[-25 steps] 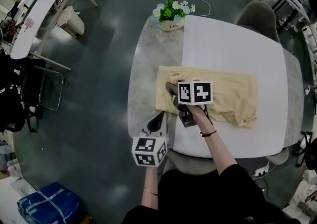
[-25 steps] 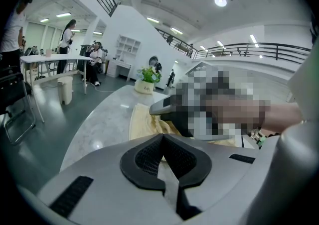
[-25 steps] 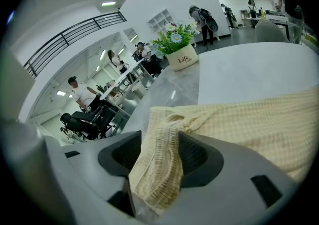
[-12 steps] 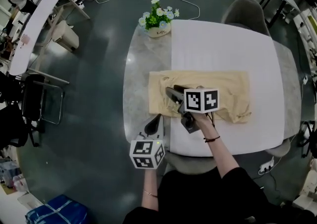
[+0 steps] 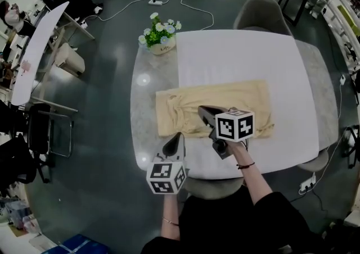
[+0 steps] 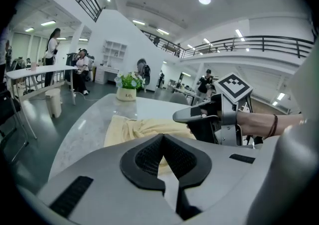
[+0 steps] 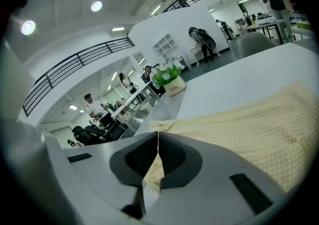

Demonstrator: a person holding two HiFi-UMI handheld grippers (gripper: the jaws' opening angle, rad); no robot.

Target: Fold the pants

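Pants: I see the pale yellow pants (image 5: 236,98) folded into one long band that lies flat across the middle of the tabletop (image 5: 143,107). Its left end is on the grey marbled part and the rest is on the white part.
Pants, surface: the right stretch is smooth with a fine waffle texture. The left end is rumpled into soft creases, and the near right corner is slightly wavy.
Right gripper: my right gripper (image 5: 201,109) sits over the band's near half and points toward the rumpled end. Its fingers have just been closing and are now together. From its own view I cannot say for sure that any cloth is nipped between them.
Left gripper: my left gripper (image 5: 179,135) is at the near tabletop edge, just beside the band's near edge. Its fingers are together on nothing.
Flower pot: a flower pot (image 5: 161,46) stands at the far left corner, well apart from the pants.
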